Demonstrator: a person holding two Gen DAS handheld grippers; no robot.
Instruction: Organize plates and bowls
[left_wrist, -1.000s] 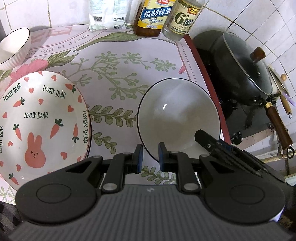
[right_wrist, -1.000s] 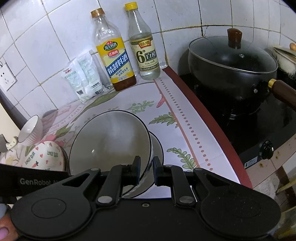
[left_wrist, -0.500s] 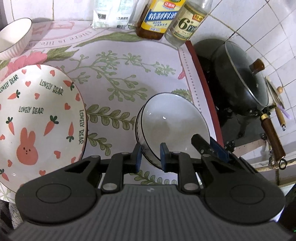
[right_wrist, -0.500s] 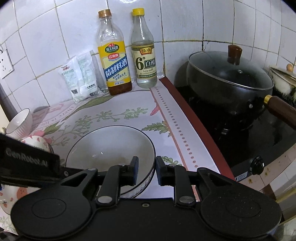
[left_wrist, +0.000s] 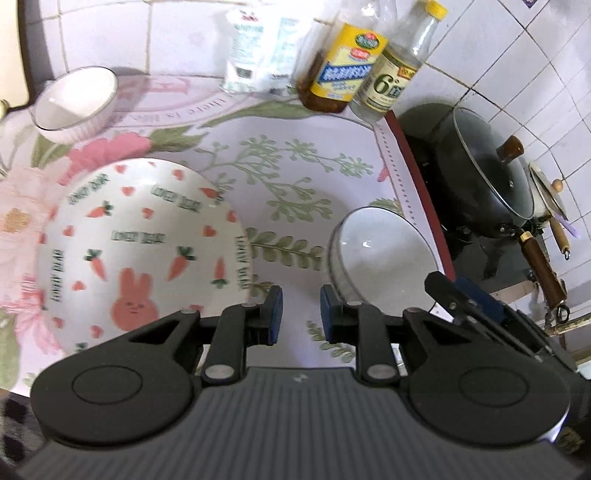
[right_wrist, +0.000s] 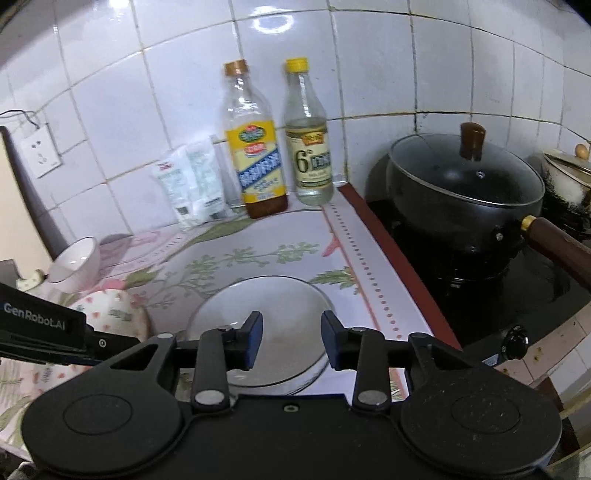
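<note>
Two white black-rimmed bowls sit nested on the floral counter mat near its right edge; the stack also shows in the right wrist view. My right gripper is open, its jaws on either side of the stack's near rim, not touching. My left gripper is open and empty, between the bowls and a carrot-and-rabbit plate on the left. The plate also shows in the right wrist view. A small white ribbed bowl stands at the back left.
Two bottles and white packets stand against the tiled wall. A black lidded pan with a brown handle sits on the stove to the right of the mat's red edge. A wall socket is at the left.
My right gripper lowered the tilted bowl into the other one, then opened and let go. My left gripper opened a little and drew back to the left.
</note>
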